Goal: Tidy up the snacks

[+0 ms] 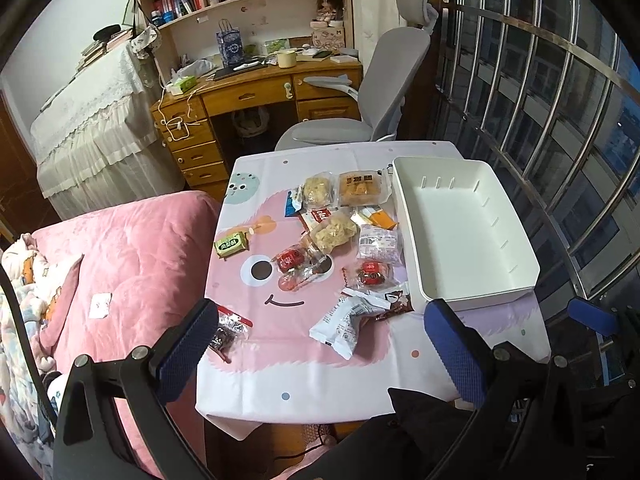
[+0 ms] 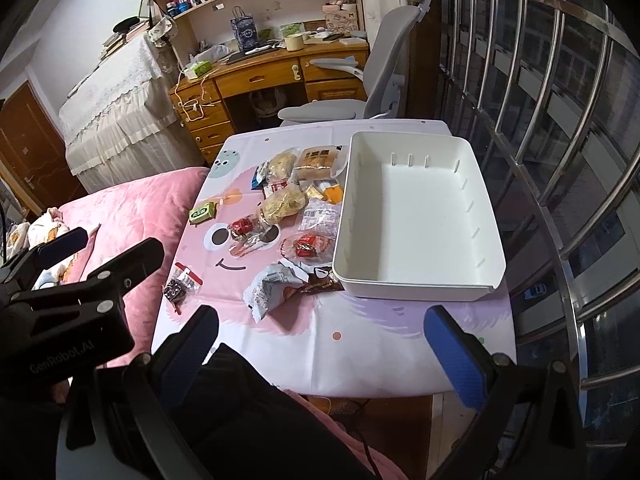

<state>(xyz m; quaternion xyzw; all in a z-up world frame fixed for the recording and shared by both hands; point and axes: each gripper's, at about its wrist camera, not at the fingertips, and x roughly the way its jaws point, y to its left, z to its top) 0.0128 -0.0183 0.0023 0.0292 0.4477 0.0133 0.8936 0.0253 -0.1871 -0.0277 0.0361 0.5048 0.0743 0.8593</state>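
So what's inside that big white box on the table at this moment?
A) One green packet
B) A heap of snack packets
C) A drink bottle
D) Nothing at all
D: the white box shows only its bare floor and slotted walls, while the snack packets, including the green packet, all lie on the tablecloth beside it.
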